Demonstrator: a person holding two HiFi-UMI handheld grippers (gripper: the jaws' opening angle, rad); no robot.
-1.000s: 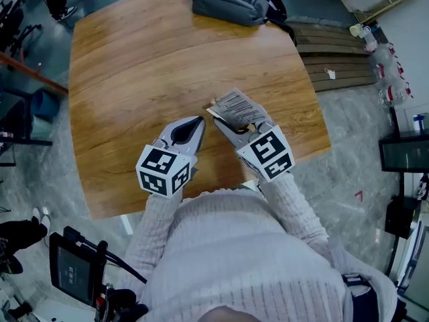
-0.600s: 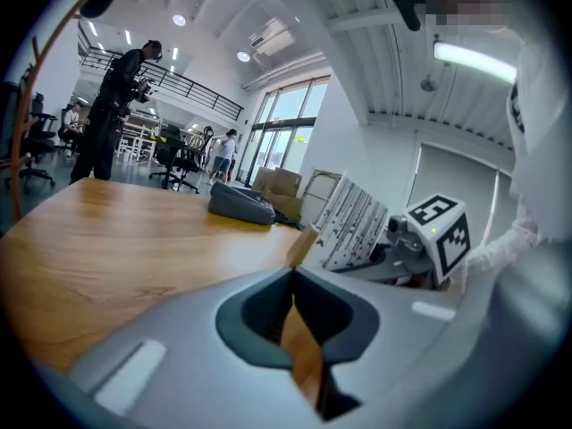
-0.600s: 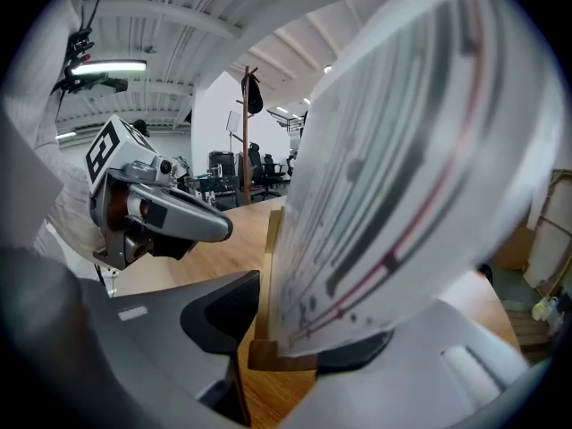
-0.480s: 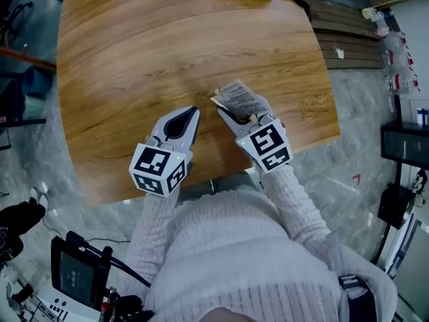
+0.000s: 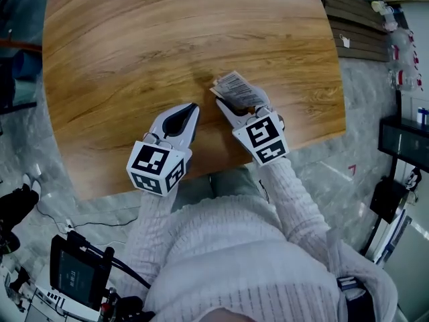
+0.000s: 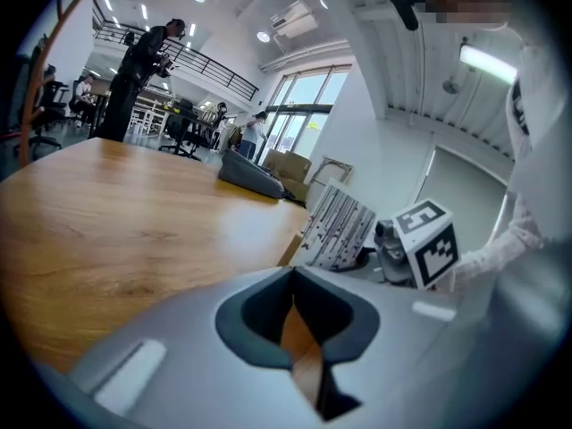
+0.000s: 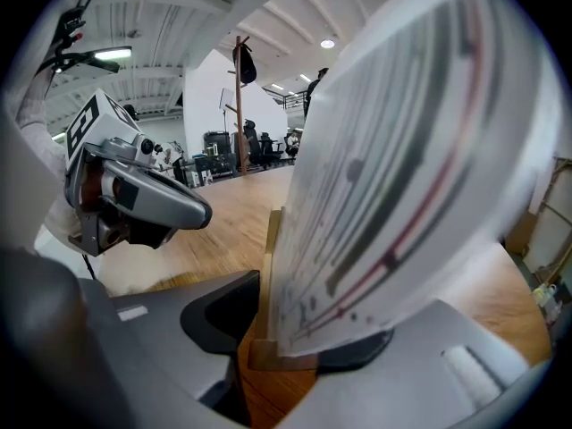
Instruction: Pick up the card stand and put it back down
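Rounded wooden table (image 5: 134, 59): bare board from 9 through 1 o'clock of the white printed card stand (image 5: 233, 86), passage free. Grey right gripper (image 5: 238, 107) clamps its base from 5 o'clock; grey left gripper (image 5: 193, 109), jaws together, crowds 8 o'clock. Grey bag (image 6: 250, 175) at far edge.

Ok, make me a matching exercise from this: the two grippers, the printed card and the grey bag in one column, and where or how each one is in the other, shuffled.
1. left gripper
2. right gripper
3. printed card
4. grey bag

A. lying at the far end of the table
B. jaws closed on the card stand
C. jaws together, nothing between them
D. propped in the stand

Pairs: 1-C, 2-B, 3-D, 4-A
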